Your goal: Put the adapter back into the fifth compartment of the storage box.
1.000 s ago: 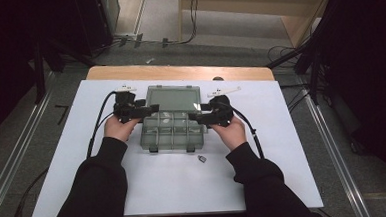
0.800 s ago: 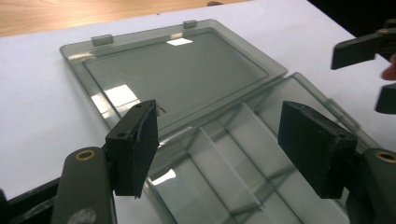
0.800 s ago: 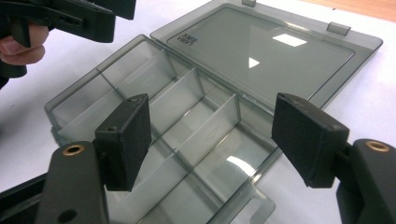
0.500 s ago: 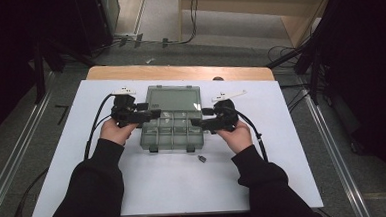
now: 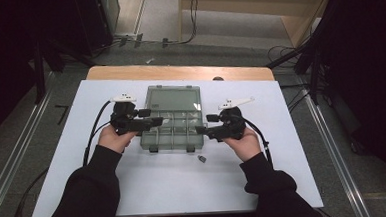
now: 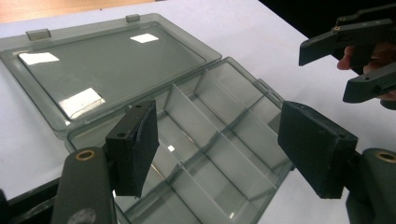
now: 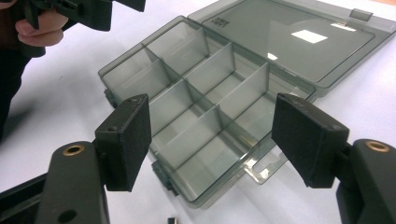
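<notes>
White table (image 5: 135,191) — organizer box (image 5: 174,129) open; small item (image 5: 201,159) indistinct.

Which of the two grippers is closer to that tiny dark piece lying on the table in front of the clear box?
The right one. The right gripper sits just above and beside the small dark piece, while the left gripper is farther off, across the open box.

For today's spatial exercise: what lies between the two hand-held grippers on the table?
In the high view, the open compartment box lies between the left hand-held gripper and the right hand-held gripper, its lid flat on the white table.
</notes>
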Available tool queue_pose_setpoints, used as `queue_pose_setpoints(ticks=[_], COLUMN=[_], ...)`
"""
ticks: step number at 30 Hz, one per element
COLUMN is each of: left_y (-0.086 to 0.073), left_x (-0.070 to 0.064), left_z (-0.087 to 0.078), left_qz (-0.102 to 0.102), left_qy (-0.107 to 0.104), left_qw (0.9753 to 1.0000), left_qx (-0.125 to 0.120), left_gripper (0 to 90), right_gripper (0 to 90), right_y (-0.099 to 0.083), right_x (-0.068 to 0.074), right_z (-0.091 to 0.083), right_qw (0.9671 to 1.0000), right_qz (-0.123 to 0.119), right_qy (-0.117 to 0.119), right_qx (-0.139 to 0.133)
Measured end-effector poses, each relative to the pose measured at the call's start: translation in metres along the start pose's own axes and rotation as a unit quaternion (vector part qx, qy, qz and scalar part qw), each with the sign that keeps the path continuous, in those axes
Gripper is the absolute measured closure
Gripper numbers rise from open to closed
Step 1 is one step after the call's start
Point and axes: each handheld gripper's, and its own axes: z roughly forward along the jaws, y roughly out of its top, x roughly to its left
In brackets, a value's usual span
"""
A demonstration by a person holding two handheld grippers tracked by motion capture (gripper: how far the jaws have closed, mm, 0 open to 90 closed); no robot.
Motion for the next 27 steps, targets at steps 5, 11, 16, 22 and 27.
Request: queue_pose_setpoints(ticks=[5, 11, 16, 22, 27], left_y=[-0.006, -0.015, -0.022, -0.030, -0.036], left_x=[-0.005, -0.010, -0.016, -0.021, -0.025], left_z=[-0.004, -0.010, -0.013, -0.016, -0.019], left_qz=[0.007, 0.011, 0.016, 0.023, 0.020], left_qy=[-0.001, -0.006, -0.009, -0.007, -0.010], left_qw=[1.0000, 0.9999, 0.9998, 0.9997, 0.9997], left_qx=[0.002, 0.005, 0.006, 0.007, 0.012], left_gripper=[29.6, 29.5, 29.5, 29.6, 29.6], right_gripper=[27.5, 27.4, 27.5, 27.5, 27.4], right_y=[-0.002, -0.006, -0.009, -0.015, -0.022], right_x=[0.005, 0.009, 0.011, 0.012, 0.012], right_z=[-0.002, -0.005, -0.008, -0.011, -0.014], right_qw=[0.9999, 0.9999, 0.9998, 0.9997, 0.9998], right_qz=[-0.007, -0.012, -0.015, -0.018, -0.015], right_qy=[0.005, 0.008, 0.011, 0.010, 0.014], right_qx=[0.007, 0.008, 0.007, 0.009, 0.008])
